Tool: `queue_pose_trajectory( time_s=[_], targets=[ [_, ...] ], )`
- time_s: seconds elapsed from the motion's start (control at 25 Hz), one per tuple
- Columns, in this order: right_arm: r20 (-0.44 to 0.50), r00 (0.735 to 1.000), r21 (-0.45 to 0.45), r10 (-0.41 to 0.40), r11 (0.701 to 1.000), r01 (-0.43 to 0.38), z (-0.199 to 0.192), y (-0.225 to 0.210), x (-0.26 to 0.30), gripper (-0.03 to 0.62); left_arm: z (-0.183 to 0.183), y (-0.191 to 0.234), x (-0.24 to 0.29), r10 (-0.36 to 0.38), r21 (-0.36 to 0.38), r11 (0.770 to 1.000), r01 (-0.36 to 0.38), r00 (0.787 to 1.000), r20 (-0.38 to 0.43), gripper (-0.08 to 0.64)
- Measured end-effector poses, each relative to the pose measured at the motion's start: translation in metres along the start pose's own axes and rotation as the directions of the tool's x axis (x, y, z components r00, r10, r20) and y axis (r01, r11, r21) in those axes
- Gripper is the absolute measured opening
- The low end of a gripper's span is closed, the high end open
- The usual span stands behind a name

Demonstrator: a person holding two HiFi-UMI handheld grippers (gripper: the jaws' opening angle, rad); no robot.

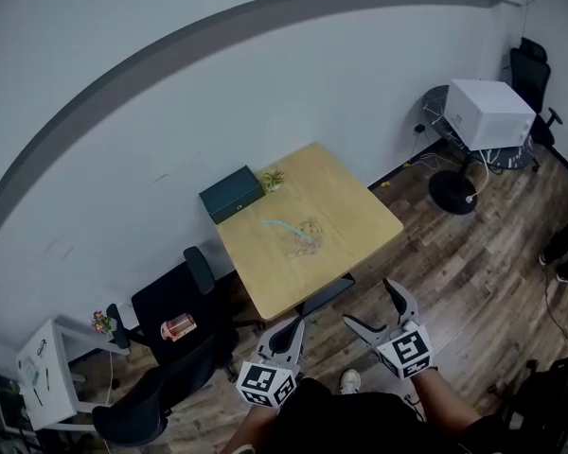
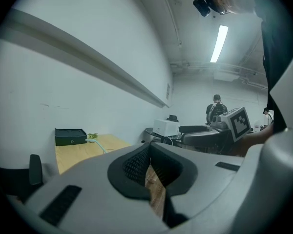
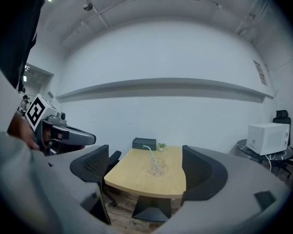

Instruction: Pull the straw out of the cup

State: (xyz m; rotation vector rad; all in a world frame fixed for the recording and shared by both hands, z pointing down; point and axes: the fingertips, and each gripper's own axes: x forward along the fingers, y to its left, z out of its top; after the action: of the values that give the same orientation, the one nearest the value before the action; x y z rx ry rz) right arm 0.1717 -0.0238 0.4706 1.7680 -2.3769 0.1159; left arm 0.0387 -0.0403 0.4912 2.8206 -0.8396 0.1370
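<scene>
A clear cup (image 1: 306,236) stands near the middle of the wooden table (image 1: 350,206), with a light blue straw (image 1: 278,225) leaning out of it toward the left. Both grippers are held in the air in front of the table's near edge, well short of the cup. My left gripper (image 1: 286,333) has its jaws together and nothing between them; in its own view the pads (image 2: 136,167) nearly meet. My right gripper (image 1: 382,312) is open wide and empty. In its view the cup (image 3: 156,168) and the straw (image 3: 150,155) show far off between the jaws.
A dark green box (image 1: 232,193) and a small plant (image 1: 273,180) sit at the table's far edge by the wall. Black chairs (image 1: 175,303) stand left of the table. A white appliance (image 1: 490,112) on a round stand is at the right. A person (image 2: 216,108) stands far off.
</scene>
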Motion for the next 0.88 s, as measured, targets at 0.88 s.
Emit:
queue_pose_trajectory(
  time_s=[0.88],
  targets=[
    [-0.028,0.982,-0.012,0.185,0.983,-0.185,0.017,-0.011,0.189,0.454,0.011,0.131,0.071,0.127,-0.064,0.99,-0.127,0.992,0.0,0.018]
  ],
)
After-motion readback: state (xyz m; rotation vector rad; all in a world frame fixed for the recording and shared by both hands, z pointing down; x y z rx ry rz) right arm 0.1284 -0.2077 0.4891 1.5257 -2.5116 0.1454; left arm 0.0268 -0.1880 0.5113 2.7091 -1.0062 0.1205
